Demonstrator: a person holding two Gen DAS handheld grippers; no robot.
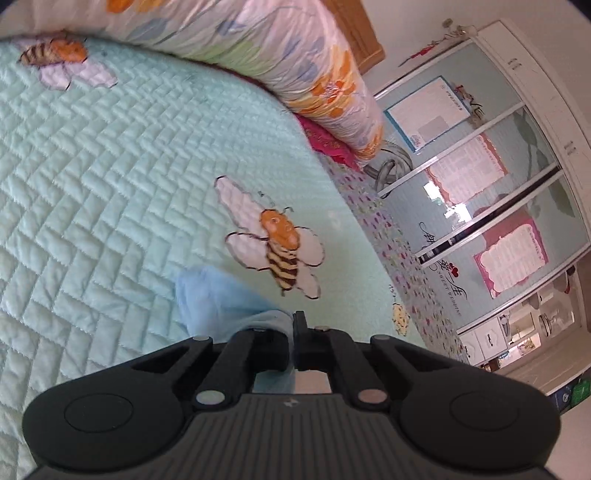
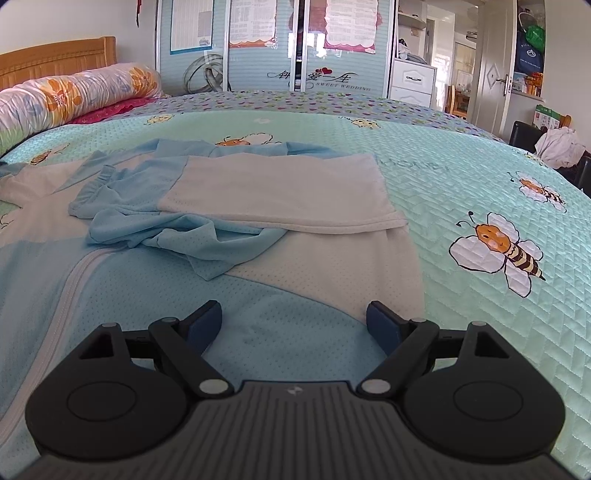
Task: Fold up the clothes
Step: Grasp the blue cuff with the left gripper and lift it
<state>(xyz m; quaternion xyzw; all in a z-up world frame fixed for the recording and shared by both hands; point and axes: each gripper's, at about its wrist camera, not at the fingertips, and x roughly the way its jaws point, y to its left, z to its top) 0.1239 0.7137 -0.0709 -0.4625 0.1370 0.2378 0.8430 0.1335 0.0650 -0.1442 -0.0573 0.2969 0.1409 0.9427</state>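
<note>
Zip jacket (image 2: pixel 258 295), part-folded on bed quilt (image 2: pixel 480 177). Left hand-held gripper (image 1: pixel 291 332) pinches blue cloth (image 1: pixel 218 295): keep taut. Right hand-held gripper (image 2: pixel 295 321) wide open, empty, above hem.

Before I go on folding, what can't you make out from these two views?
- Left wrist: the blue cloth pinched in the left gripper is blurred, and the gripper body hides where it runs; which part of the jacket it is cannot be told.
- Right wrist: the jacket is cut off at the left edge, and the right gripper covers its near hem.
- Wardrobe posters: text too small.
</note>
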